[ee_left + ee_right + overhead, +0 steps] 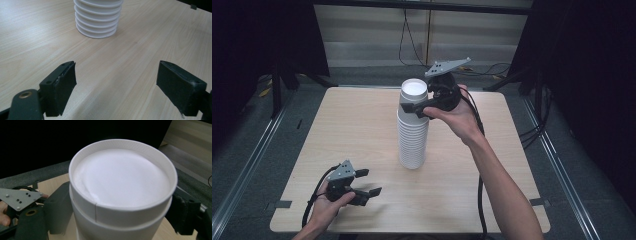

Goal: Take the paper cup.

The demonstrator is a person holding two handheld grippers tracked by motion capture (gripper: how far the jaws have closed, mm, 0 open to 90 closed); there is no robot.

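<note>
Two hand-held grippers at a wooden table, one resting low, one at the top of a stack of white paper cups.

At about 7 o'clock on the table, the left gripper rests in the person's left hand, jaws spread wide with only bare wood between them; its own view shows the foot of the cup stack ahead at 12 o'clock, nothing in the way. The stack of paper cups stands upright near the table's centre. At its top, toward 1 o'clock, the right gripper sits with a jaw on each side of the topmost cup; whether the jaws actually pinch it, I cannot tell. Cables trail across the floor beyond 12 o'clock.
</note>
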